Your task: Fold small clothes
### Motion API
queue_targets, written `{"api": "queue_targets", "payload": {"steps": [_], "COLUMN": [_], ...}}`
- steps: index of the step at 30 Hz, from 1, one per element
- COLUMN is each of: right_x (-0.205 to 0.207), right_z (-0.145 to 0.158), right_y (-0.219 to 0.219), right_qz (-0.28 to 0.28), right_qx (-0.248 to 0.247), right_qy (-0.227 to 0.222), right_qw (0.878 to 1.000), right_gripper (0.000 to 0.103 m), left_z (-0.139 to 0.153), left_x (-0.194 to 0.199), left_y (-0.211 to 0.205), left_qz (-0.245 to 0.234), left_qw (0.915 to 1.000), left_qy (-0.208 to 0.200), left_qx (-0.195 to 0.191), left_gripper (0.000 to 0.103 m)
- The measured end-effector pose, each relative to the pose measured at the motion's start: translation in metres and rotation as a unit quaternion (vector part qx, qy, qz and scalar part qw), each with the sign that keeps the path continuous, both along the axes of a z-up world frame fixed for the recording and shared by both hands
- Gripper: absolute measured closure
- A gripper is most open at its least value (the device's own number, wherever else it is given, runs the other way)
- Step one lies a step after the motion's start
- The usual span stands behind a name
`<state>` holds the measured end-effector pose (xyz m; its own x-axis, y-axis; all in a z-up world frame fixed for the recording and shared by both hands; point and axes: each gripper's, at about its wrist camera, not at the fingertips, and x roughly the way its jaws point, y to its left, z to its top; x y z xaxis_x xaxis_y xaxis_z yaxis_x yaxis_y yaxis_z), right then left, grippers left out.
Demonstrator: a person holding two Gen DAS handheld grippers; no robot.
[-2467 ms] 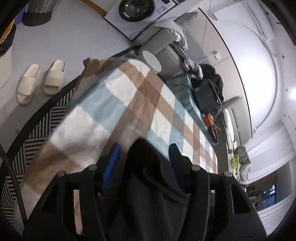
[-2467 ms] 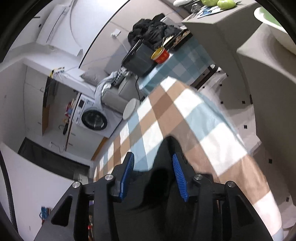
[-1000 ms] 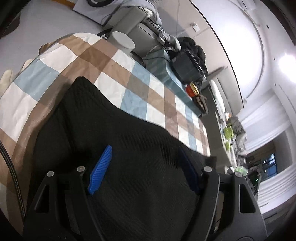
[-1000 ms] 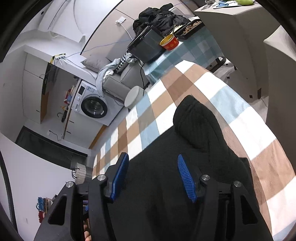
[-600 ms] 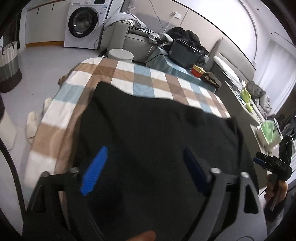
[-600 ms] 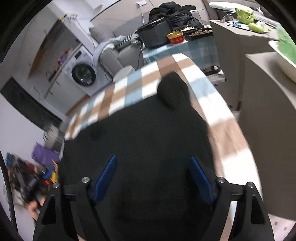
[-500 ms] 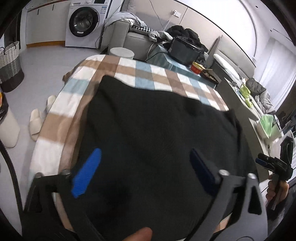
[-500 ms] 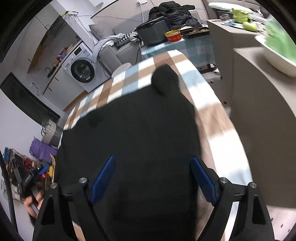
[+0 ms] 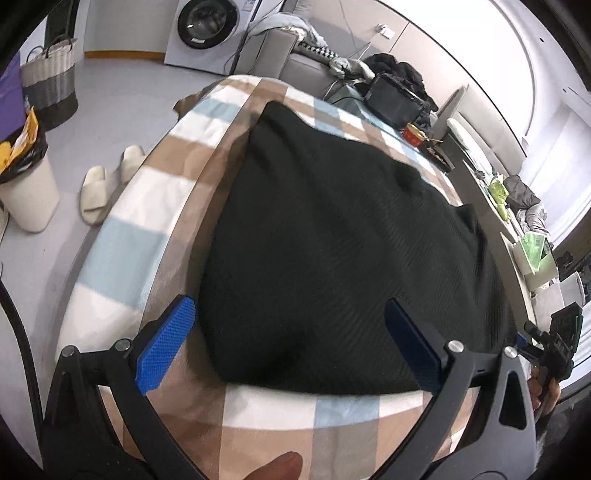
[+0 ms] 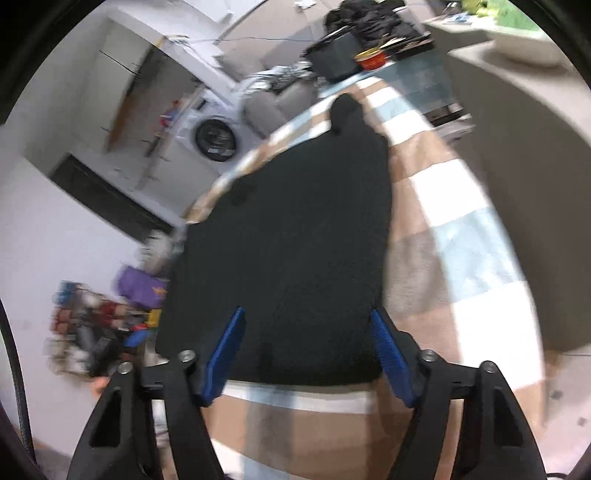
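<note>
Black ribbed knit fills the middle of both wrist views: a dark garment (image 9: 343, 236) lies spread flat on a checked cloth (image 9: 125, 236) of brown, white and pale blue squares that covers the table. In the left wrist view the garment runs from just above the lower edge of the cloth up toward the upper centre of the frame, its near hem rounded and slightly puffed.

The left gripper (image 9: 291, 343) sits at the bottom of its frame with its blue-padded fingers (image 9: 162, 347) spread wide apart, one at each side of the garment's near hem, and nothing is held between them. A fingertip of the person shows at the very bottom edge. At the far right edge of that frame the other gripper is seen from outside, gripped by a hand.

The right gripper (image 10: 310, 354) is likewise spread wide, its blue pads (image 10: 225, 354) framing the near edge of the garment (image 10: 295, 229), gripping nothing. This view is motion-blurred.

Around the table: a washing machine (image 9: 203, 29) at the top of the left view, a pair of pale slippers (image 9: 107, 188) on the floor at left, a woven basket (image 9: 48, 81) at upper left, and a red bowl (image 9: 413, 133) beyond the garment at upper right.
</note>
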<state>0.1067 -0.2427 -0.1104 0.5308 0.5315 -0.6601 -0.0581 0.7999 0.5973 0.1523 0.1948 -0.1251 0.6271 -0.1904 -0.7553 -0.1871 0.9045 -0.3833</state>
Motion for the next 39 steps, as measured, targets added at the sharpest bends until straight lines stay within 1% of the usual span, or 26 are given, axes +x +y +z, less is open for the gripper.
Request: {"api": "queue_targets", "payload": {"steps": [1,2,4,5,6,7,9,10,11,12,14,17,19,22,25,27,29,31,32,33,35,36,37,39], "right_x": [0.000,0.001,0.001,0.000,-0.001,-0.003,0.002,0.002,0.003,0.003,0.001,-0.004,-0.005,-0.003,-0.004,-0.004,-0.002,0.001,0.003,0.006,0.009,0.010,0.010,0.006], "right_z": [-0.003,-0.002,-0.001,-0.001,-0.001,0.000,0.000,0.001,0.002,0.004,0.008,0.013,0.009,0.000,-0.002,-0.001,-0.004,-0.006,-0.008,-0.009,-0.011,-0.012,-0.010,-0.008], "right_y": [-0.001,-0.002,-0.003,-0.005,-0.005,-0.003,0.001,0.005,0.008,0.012,0.013,0.004,-0.002,-0.004,-0.007,-0.011,-0.014,-0.012,-0.011,-0.009,-0.004,0.000,0.006,0.017], "right_qz": [0.008,0.013,0.027,0.030,0.032,0.029,0.033,0.034,0.032,0.028,0.020,0.013,0.002,-0.010,-0.016,-0.018,-0.020,-0.017,-0.016,-0.014,-0.012,-0.008,-0.001,0.010], "right_qx": [0.013,0.014,0.026,0.026,0.016,-0.009,-0.047,-0.069,-0.089,-0.114,-0.126,-0.109,-0.116,-0.126,-0.096,-0.067,-0.052,-0.056,-0.057,-0.056,-0.065,-0.076,-0.098,-0.138], "right_qy": [-0.003,-0.002,-0.014,-0.018,-0.019,-0.017,-0.016,-0.018,-0.019,-0.020,-0.033,-0.043,-0.034,-0.011,-0.010,-0.010,-0.007,-0.003,0.000,0.003,0.009,0.009,0.003,-0.010], "right_qw": [1.000,1.000,0.999,0.999,0.999,0.999,0.998,0.997,0.995,0.993,0.991,0.993,0.993,0.992,0.995,0.998,0.998,0.998,0.998,0.998,0.998,0.997,0.995,0.990], "right_gripper": [0.038,0.041,0.043,0.045,0.055,0.059,0.073,0.078,0.090,0.096,0.098,0.098,0.098,0.098,0.096,0.088,0.086,0.086,0.085,0.080,0.080,0.080,0.080,0.088], "left_z": [-0.002,-0.003,-0.005,-0.006,-0.006,-0.006,-0.006,-0.005,-0.005,-0.005,-0.002,0.001,0.002,0.003,0.002,0.001,0.001,0.000,0.000,0.000,-0.001,-0.002,-0.002,-0.002], "left_x": [-0.001,-0.004,-0.009,-0.009,-0.010,-0.010,-0.010,-0.010,-0.009,-0.009,-0.009,-0.011,-0.012,-0.013,-0.014,-0.014,-0.013,-0.012,-0.011,-0.010,-0.010,-0.009,-0.009,-0.009], "left_y": [0.001,0.001,0.004,0.004,0.005,0.004,0.004,0.002,0.001,-0.001,-0.005,-0.011,-0.016,-0.020,-0.022,-0.024,-0.027,-0.028,-0.029,-0.030,-0.031,-0.031,-0.031,-0.029], "left_qz": [0.002,0.005,0.008,0.009,0.011,0.012,0.015,0.017,0.017,0.018,0.020,0.024,0.028,0.030,0.029,0.026,0.024,0.024,0.023,0.022,0.021,0.019,0.018,0.019], "left_qw": [1.0000,1.0000,1.0000,1.0000,0.9999,0.9999,0.9997,0.9997,0.9997,0.9996,0.9992,0.9982,0.9967,0.9948,0.9940,0.9931,0.9926,0.9923,0.9923,0.9924,0.9926,0.9926,0.9926,0.9931], "left_qy": [0.001,0.002,0.003,0.004,0.005,0.006,0.008,0.009,0.009,0.010,0.010,0.009,0.010,0.012,0.015,0.017,0.017,0.017,0.017,0.016,0.016,0.017,0.017,0.017], "left_qx": [-0.002,-0.003,-0.003,-0.001,0.002,0.006,0.014,0.017,0.018,0.021,0.032,0.054,0.076,0.097,0.105,0.113,0.118,0.120,0.120,0.120,0.119,0.118,0.118,0.115], "left_gripper": [0.001,0.001,0.001,0.001,0.001,0.001,0.001,0.001,0.001,0.001,0.001,0.001,0.001,0.001,0.001,0.001,0.001,0.001,0.001,0.001,0.001,0.001,0.001,0.001]}}
